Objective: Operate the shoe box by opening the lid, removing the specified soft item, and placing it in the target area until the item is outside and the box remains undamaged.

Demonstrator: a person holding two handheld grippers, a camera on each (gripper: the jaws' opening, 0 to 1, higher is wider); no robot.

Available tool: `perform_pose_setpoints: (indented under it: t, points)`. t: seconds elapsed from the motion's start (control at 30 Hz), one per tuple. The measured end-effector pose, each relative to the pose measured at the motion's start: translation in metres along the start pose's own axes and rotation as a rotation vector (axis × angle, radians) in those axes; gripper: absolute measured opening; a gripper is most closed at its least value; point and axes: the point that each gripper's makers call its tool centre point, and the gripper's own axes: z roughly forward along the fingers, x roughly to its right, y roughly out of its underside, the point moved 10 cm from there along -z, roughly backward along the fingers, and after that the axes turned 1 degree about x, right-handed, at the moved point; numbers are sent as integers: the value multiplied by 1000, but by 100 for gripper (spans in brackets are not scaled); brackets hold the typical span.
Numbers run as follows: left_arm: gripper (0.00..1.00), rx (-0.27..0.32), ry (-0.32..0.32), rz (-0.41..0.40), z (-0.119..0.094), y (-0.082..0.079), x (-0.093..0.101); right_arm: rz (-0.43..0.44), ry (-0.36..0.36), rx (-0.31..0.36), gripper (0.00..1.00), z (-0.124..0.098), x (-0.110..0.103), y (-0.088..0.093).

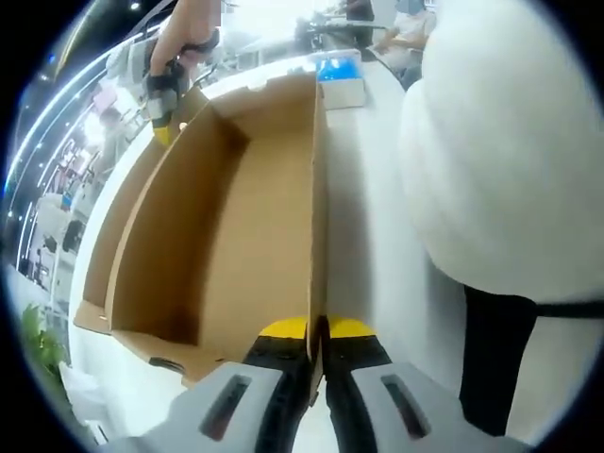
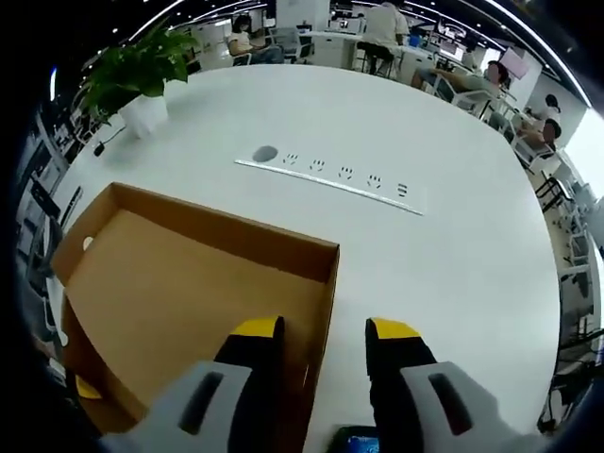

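Left gripper [image 1: 318, 332]: jaws nearly closed, pinching the near end of the shoe box's [image 1: 236, 217] long side wall between the yellow tips.
Right gripper [image 2: 323, 332]: jaws parted, straddling the shoe box [image 2: 160, 293] wall, one tip inside, one outside; contact unclear. In the left gripper view it [image 1: 168, 104] sits at the box's far corner.
Shoe box: open cardboard, interior bare, on the white table [image 2: 396, 123].
Beyond right gripper: power strip [image 2: 330, 175], potted plant [image 2: 137, 80].
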Motion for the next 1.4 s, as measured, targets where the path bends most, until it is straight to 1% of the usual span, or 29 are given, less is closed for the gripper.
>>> perform_pose_setpoints:
  t: [0.07, 0.1, 0.27, 0.33, 0.37, 0.4, 0.47, 0.5, 0.53, 0.6, 0.63, 0.7, 0.77, 0.83, 0.87, 0.93, 0.97, 1.0, 1.07, 1.1, 1.13, 1.23, 1.27, 1.3, 1.37, 1.4]
  points:
    - [3, 1, 0, -2, 0, 0, 0, -1, -4, 21, 26, -2, 2, -1]
    - [3, -2, 0, -8, 0, 0, 0, 3, 0, 33, 26, -4, 5, -2]
    - [3, -2, 0, -9, 0, 0, 0, 66, -18, 18, 27, -1, 12, 2]
    - [3, -3, -1, -10, 0, 0, 0, 101, -33, 23, 26, 1, 13, 3]
    - [3, -1, -2, -9, 0, 0, 0, 140, -52, 24, 25, 2, 12, 3]
    - [3, -1, -2, -6, 0, 0, 1, 205, -79, 21, 25, 3, 12, 2]
    - [3, -1, -3, -4, 0, 0, 1, 229, -76, 16, 25, 5, 16, 1]
    - [3, -1, -3, -4, 0, 0, 1, 210, -71, 13, 25, 7, 17, 0]
    - [3, -3, -1, -11, 0, 0, 0, 188, -74, -4, 26, 9, 17, -1]
    - [3, -11, 11, -20, 0, -1, -1, 173, -78, -1, 27, 11, 18, -4]
    - [3, -15, 23, -37, 0, -1, -3, 171, -81, 0, 27, 11, 19, -5]
    - [3, -16, 30, -41, 0, -1, -4, 197, -88, -15, 25, 13, 19, -6]
    - [2, -17, 31, -39, 1, -1, -3, 203, -97, -20, 17, 16, 20, -9]
    - [2, -19, 32, -39, 1, -1, -3, 221, -105, -21, 17, 20, 19, -11]
    - [2, -21, 34, -41, 1, -1, -3, 214, -101, -25, 16, 23, 17, -12]
    - [2, -24, 36, -40, 1, -1, -3, 180, -99, -57, 13, 25, 15, -8]
    - [2, -21, 35, -38, 1, -2, -4, 162, -83, -70, 11, 25, 15, -6]
    - [2, -19, 36, -37, 1, -1, -4, 159, -88, -64, 9, 26, 13, -6]
    - [3, -16, 32, -34, 1, -1, -4, 143, -102, -59, 2, 27, 10, -7]
    - [3, -16, 30, -33, 1, -1, -3, 142, -71, -75, 2, 27, 8, -5]
    - [3, -14, 25, -28, 1, -1, -2, 77, -71, -78, 2, 27, 9, -6]
    - [3, -15, 29, -30, 0, -1, -3, 2, -35, -94, 2, 25, 8, -7]
    - [3, -15, 40, -57, 0, -1, -5, 21, -38, -90, 2, 24, 7, -7]
    - [4, -21, 41, -109, 0, -1, -6, 27, -33, -89, 2, 24, 8, -7]
    - [4, -31, 40, -133, 0, -2, -8, 29, -27, -83, 2, 19, 8, -5]
    - [5, -36, 29, -138, 1, -2, -6, 26, -26, -80, 2, 18, 8, -4]
